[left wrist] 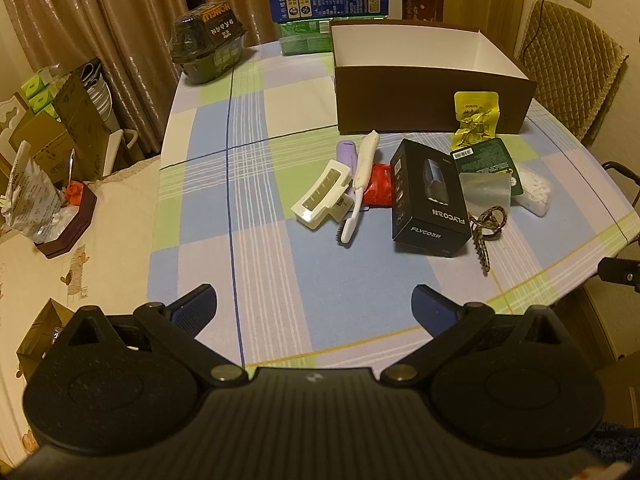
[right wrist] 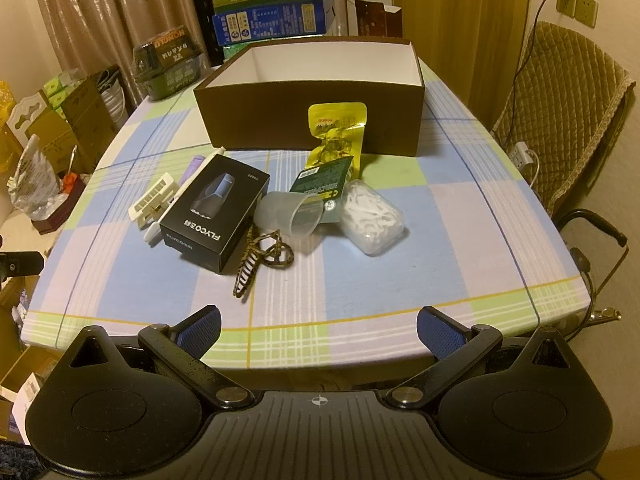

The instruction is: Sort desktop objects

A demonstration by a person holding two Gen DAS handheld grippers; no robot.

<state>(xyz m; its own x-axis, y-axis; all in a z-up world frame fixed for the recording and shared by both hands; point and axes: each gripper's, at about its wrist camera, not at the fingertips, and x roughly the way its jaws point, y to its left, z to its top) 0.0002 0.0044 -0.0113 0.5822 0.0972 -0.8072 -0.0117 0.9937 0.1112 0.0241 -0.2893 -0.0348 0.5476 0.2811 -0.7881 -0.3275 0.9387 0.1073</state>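
A pile of small objects lies mid-table before an open brown box (left wrist: 432, 100) (right wrist: 304, 120) with a white inside. It holds a black FLYCO box (left wrist: 430, 196) (right wrist: 216, 220), a white hair claw (left wrist: 320, 198) (right wrist: 154, 198), a white brush (left wrist: 362, 184), a purple tube (left wrist: 347, 156), a red packet (left wrist: 380, 190), a yellow snack pack (left wrist: 476, 120) (right wrist: 336, 132), a green packet (left wrist: 490, 160) (right wrist: 324, 178), a clear cup (right wrist: 294, 214), a floss-pick box (right wrist: 372, 216) and a leopard hair claw (left wrist: 486, 232) (right wrist: 260, 260). My left gripper (left wrist: 314, 306) and right gripper (right wrist: 318, 328) hover open and empty at the near edge.
The checked tablecloth (left wrist: 256, 200) covers the table. A dark wrapped container (left wrist: 208, 46) and stacked cartons (left wrist: 328, 0) stand at the far side. A padded chair (right wrist: 560, 132) stands on the right, with cardboard boxes and bags (left wrist: 52, 140) on the left.
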